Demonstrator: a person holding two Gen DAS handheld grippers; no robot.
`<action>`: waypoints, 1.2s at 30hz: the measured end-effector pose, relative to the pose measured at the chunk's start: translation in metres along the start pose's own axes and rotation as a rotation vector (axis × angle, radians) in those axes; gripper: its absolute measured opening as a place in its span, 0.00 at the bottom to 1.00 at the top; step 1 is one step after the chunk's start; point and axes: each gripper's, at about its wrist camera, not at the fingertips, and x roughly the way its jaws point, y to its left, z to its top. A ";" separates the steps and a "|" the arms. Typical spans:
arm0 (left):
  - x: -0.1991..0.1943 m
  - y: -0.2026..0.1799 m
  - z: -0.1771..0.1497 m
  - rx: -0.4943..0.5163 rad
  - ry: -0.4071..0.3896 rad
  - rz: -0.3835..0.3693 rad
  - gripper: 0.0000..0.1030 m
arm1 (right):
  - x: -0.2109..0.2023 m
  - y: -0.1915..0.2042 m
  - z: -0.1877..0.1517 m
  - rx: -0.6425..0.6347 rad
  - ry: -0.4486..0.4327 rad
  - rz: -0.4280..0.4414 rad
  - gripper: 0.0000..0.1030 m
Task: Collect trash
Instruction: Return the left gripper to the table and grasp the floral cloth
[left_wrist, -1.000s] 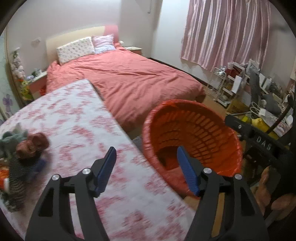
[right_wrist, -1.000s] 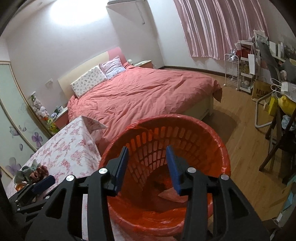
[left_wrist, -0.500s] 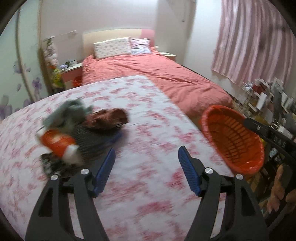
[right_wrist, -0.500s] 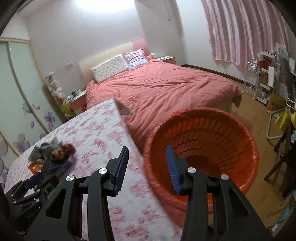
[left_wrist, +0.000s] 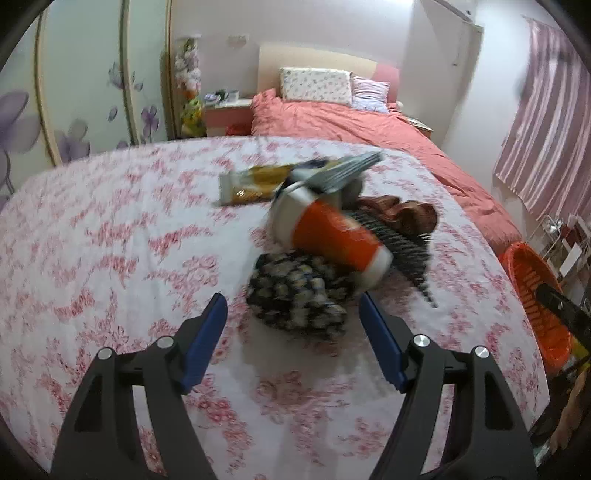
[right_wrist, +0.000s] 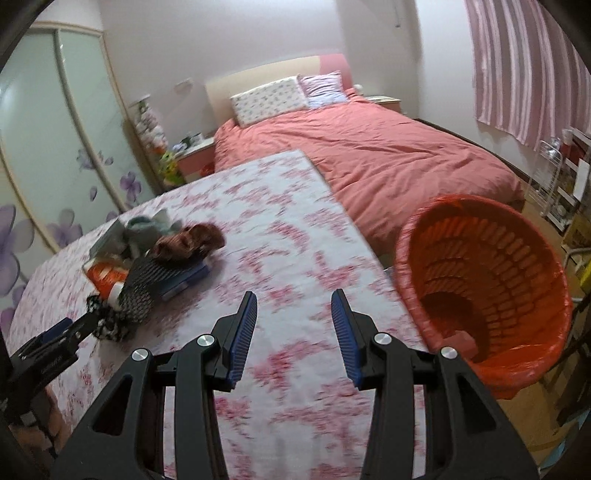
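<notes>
The left gripper (left_wrist: 291, 317) gapes wide and empty before the trash pile (left_wrist: 332, 229), while the right gripper (right_wrist: 293, 317), partly spread, holds nothing beside the orange basket (right_wrist: 480, 280).

Bedrm: pink bed (right_wrist: 369, 155), striped curtains (right_wrist: 524, 66).

Black claw (left_wrist: 291, 325), blue pads (left_wrist: 207, 332), silver screws
</notes>
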 end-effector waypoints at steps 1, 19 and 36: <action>0.003 0.003 0.001 -0.009 0.007 -0.005 0.71 | 0.002 0.005 -0.001 -0.010 0.006 0.003 0.42; 0.026 0.029 0.005 -0.012 0.032 -0.040 0.20 | 0.025 0.056 -0.008 -0.090 0.060 0.041 0.42; 0.015 0.128 0.010 -0.128 0.006 0.144 0.22 | 0.038 0.122 -0.026 -0.184 0.120 0.198 0.42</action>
